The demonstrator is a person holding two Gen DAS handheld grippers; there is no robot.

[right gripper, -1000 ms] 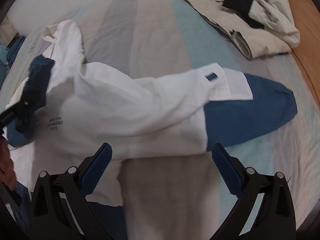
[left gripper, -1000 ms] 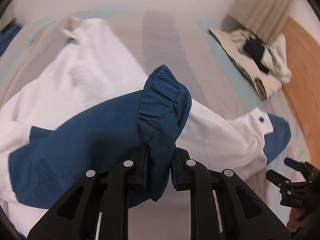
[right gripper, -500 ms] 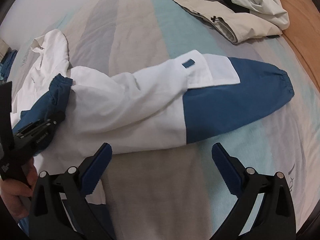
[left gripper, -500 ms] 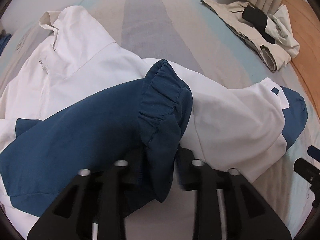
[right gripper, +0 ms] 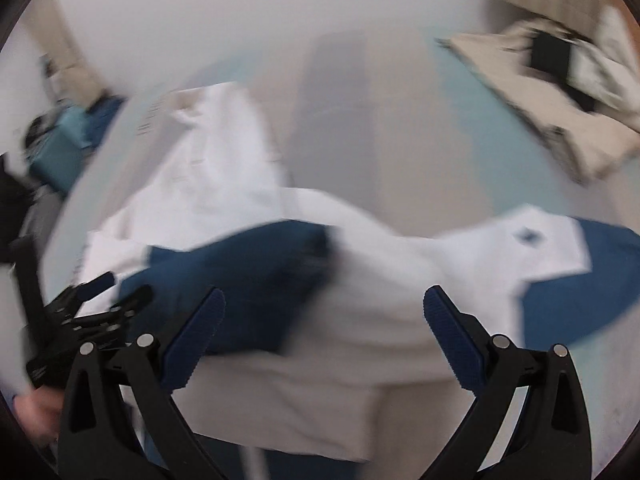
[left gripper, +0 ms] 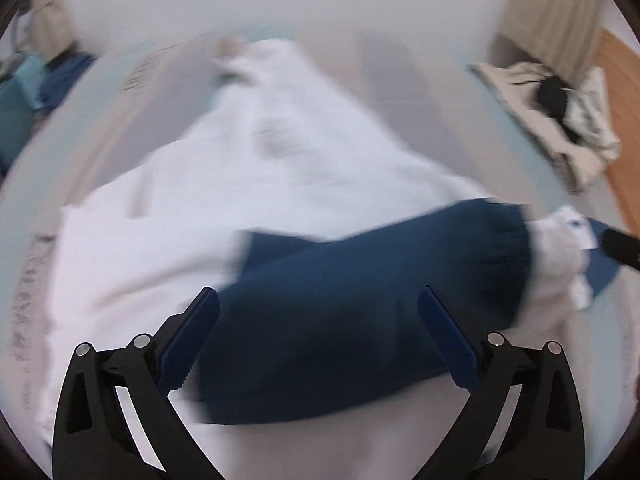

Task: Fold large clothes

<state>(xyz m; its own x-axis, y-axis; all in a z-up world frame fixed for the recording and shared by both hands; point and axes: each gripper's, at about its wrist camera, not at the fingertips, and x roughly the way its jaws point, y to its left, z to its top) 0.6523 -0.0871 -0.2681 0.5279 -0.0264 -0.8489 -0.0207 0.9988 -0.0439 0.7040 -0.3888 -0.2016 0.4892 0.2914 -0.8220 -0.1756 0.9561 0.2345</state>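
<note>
Hovering over the white-and-blue jacket (left gripper: 248, 184), the left gripper (left gripper: 318, 304) has its jaws spread wide apart with nothing between them; its blue pads (left gripper: 448, 336) sit on either side of the near blue sleeve (left gripper: 360, 304), above it, and whether they touch the cloth cannot be told through the motion blur. That sleeve lies folded across the white body of the jacket, cuff pointing away from the collar side toward the far blue sleeve (left gripper: 600, 264). The right gripper (right gripper: 324, 312) is likewise spread wide and empty, held over the lower white part of the jacket, between the two sleeves. In the right wrist view the near blue sleeve (right gripper: 240, 284) rests on the jacket (right gripper: 360, 300) just beyond the left-hand pad (right gripper: 196, 332), while the far blue sleeve (right gripper: 580, 280) stretches out sideways from the jacket onto the striped bedspread (right gripper: 400, 120). The left gripper (right gripper: 96, 308) appears at the jacket's near-sleeve side, a hand (right gripper: 36, 412) below it. The jacket lies flat on the bedspread (left gripper: 420, 92), collar away from both cameras. Well apart from the jacket, past the far sleeve, a beige-and-black garment (right gripper: 560, 96) is heaped near the bed's edge. Beyond the jacket's collar side, blue and teal items (right gripper: 68, 140) sit off the bed; too blurred to identify.
</note>
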